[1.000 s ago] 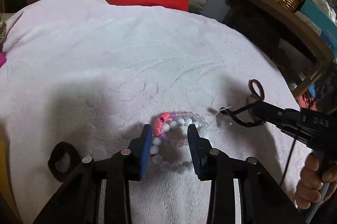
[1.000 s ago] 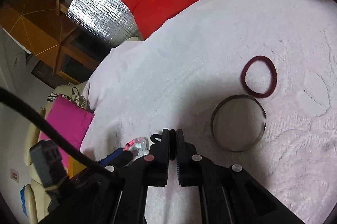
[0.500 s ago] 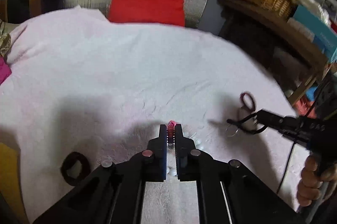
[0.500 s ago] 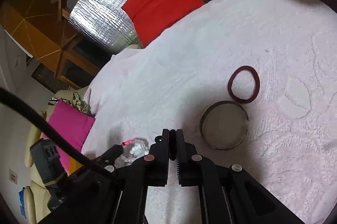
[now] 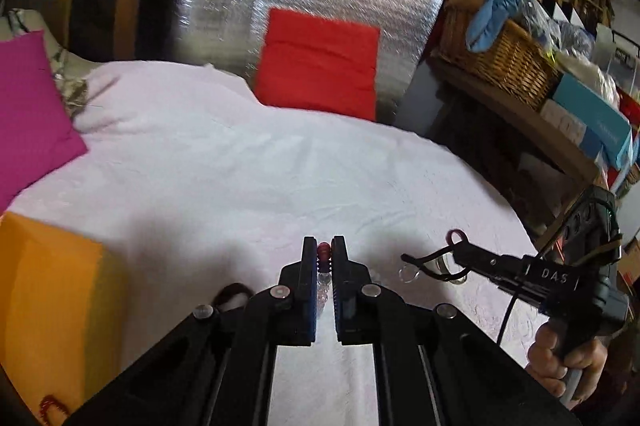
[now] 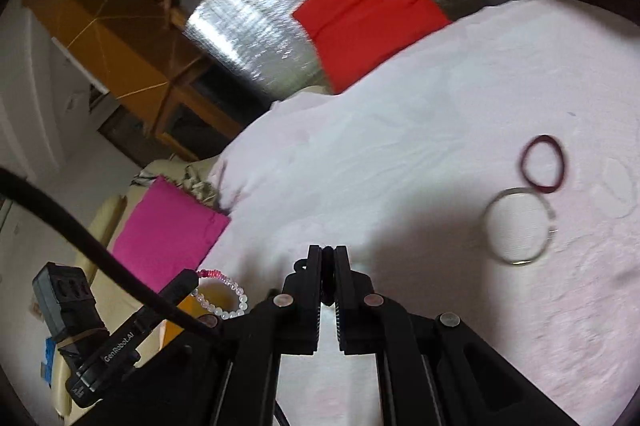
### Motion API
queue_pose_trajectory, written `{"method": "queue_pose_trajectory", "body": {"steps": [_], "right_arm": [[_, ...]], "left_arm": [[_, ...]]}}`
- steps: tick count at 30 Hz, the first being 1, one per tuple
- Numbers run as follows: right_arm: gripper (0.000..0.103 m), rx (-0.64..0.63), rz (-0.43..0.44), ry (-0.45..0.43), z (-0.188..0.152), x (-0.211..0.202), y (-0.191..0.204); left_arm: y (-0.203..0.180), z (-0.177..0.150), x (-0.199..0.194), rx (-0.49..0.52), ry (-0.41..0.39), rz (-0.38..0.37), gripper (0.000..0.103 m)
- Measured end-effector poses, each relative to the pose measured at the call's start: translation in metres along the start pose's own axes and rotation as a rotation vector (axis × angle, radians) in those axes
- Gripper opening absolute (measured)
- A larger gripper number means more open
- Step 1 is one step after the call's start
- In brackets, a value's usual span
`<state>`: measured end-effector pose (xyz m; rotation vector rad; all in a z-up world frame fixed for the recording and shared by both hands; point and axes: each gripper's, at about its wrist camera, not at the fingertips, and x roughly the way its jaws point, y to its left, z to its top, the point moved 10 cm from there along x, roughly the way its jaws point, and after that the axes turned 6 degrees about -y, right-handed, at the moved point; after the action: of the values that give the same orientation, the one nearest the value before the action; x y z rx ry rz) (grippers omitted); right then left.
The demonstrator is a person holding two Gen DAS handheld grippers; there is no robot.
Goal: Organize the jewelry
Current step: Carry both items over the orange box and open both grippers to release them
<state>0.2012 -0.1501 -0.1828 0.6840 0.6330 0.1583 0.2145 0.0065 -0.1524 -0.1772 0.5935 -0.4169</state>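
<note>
My left gripper (image 5: 324, 246) is shut on a bracelet of white and pink beads (image 5: 323, 254) and holds it above the white cloth (image 5: 240, 177). The bracelet hangs as a loop from the left gripper in the right wrist view (image 6: 224, 294). My right gripper (image 6: 328, 254) is shut on a thin black cord (image 6: 300, 264) with a small metal ring (image 5: 407, 274), seen at right in the left wrist view (image 5: 454, 250). A dark red hair band (image 6: 543, 163) and a silver bangle (image 6: 518, 230) lie on the cloth to the right.
An orange box (image 5: 52, 298) stands at the left, with a red bead item (image 5: 50, 406) by it. A dark band (image 5: 232, 292) lies beside my left fingers. A magenta cushion (image 5: 28, 105), a red cushion (image 5: 320, 61) and a wicker basket (image 5: 500, 53) ring the cloth.
My left gripper closed on the beaded bracelet and lifted it off the cloth, and the view rose and tilted up. My right gripper stayed shut on the cord and moved up and left.
</note>
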Motion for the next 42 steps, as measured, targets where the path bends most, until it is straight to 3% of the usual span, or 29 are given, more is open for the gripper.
{"method": "queue_pose_trajectory", "body": {"steps": [7, 12, 16, 21, 28, 34, 35, 37, 42], "right_arm": [[0.006, -0.078, 0.095, 0.037, -0.024, 0.025, 0.078], [0.006, -0.166, 0.185, 0.075, -0.053, 0.045, 0.152], [0.006, -0.246, 0.228, 0.109, -0.086, 0.062, 0.204], [0.006, -0.36, 0.232, 0.188, -0.138, 0.09, 0.249], [0.006, -0.465, 0.151, 0.295, -0.187, 0.145, 0.266], [0.01, -0.439, 0.13, 0.332, -0.196, 0.17, 0.266], [0.017, -0.425, 0.136, 0.33, -0.194, 0.169, 0.267], [0.021, -0.4, 0.162, 0.31, -0.187, 0.163, 0.27], [0.021, -0.372, 0.169, 0.203, -0.148, 0.133, 0.264]], "left_arm": [[0.056, 0.014, -0.071, -0.047, -0.081, 0.115, 0.007], [0.125, 0.01, -0.131, -0.083, -0.112, 0.243, 0.007], [0.167, -0.002, -0.149, -0.118, -0.09, 0.315, 0.007], [0.202, -0.03, -0.15, -0.157, -0.029, 0.348, 0.007], [0.25, -0.068, -0.131, -0.239, 0.064, 0.387, 0.007], [0.269, -0.086, -0.123, -0.264, 0.119, 0.426, 0.008], [0.269, -0.085, -0.124, -0.263, 0.118, 0.431, 0.008], [0.269, -0.082, -0.127, -0.257, 0.111, 0.438, 0.015], [0.249, -0.058, -0.14, -0.205, 0.053, 0.456, 0.045]]}}
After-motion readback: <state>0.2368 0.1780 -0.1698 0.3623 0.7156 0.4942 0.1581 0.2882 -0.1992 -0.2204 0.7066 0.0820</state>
